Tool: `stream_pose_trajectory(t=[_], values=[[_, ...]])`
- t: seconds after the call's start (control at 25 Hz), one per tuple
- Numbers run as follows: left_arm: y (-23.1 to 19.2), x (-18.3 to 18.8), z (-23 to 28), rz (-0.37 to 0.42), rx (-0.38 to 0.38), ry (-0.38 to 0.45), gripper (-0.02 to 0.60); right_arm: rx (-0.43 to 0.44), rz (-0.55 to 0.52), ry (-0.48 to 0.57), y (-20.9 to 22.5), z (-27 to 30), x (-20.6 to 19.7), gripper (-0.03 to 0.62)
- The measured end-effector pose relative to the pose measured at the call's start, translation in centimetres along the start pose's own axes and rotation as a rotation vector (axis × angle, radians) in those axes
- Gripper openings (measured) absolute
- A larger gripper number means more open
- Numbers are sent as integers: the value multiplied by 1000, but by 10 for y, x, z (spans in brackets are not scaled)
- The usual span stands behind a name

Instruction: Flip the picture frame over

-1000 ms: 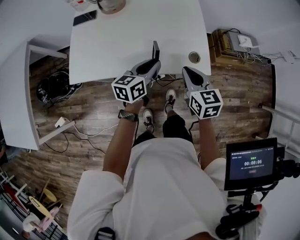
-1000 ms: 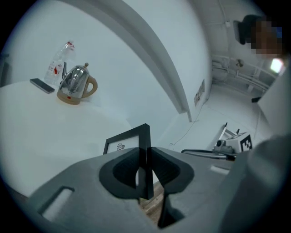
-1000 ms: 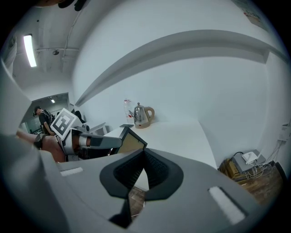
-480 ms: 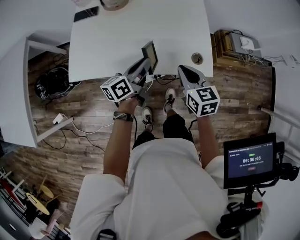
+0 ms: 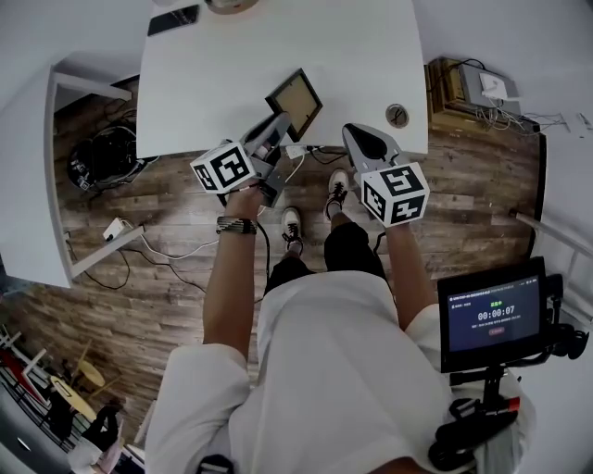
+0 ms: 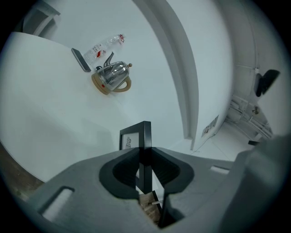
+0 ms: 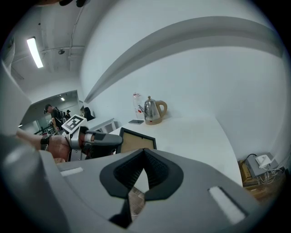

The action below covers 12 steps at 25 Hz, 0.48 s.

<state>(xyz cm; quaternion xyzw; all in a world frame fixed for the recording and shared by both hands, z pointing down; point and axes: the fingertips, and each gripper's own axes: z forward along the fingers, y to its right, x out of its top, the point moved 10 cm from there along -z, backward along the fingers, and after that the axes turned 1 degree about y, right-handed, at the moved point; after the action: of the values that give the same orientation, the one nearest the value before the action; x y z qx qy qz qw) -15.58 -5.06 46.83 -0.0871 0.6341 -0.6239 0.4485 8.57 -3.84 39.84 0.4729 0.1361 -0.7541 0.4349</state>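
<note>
The black picture frame (image 5: 295, 98) hangs tilted over the white table (image 5: 232, 83) near its front edge, its brown back facing up. My left gripper (image 5: 281, 120) is shut on the frame's near edge. In the left gripper view the frame (image 6: 144, 141) stands edge-on between the pads, with a bit of its printed front showing to the left. My right gripper (image 5: 357, 134) hovers at the table's front edge, right of the frame, its tips together and holding nothing. From the right gripper view the frame's brown back (image 7: 136, 141) shows beside the left gripper (image 7: 119, 139).
A metal kettle (image 6: 111, 77), a phone (image 5: 173, 18) and a plastic bottle (image 6: 102, 45) sit at the table's far side. A small round object (image 5: 397, 115) lies at the front right corner. A wooden box (image 5: 454, 88) stands right of the table, a monitor (image 5: 491, 319) at lower right.
The left gripper has rolled, turning the frame from edge-up to back-side up, and carried it further over the table. The right gripper has moved forward towards the table edge.
</note>
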Motion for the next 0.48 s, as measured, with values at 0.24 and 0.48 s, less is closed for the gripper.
stream_pose_trajectory(t=[0.24,0.48], values=[[-8,-10,-1,-10,59,-38,83,6,-1,-5,-1,1,-1,2],[-17,-17,0,16,116,-74,83,1,2,-16,-2,0,-4,2]])
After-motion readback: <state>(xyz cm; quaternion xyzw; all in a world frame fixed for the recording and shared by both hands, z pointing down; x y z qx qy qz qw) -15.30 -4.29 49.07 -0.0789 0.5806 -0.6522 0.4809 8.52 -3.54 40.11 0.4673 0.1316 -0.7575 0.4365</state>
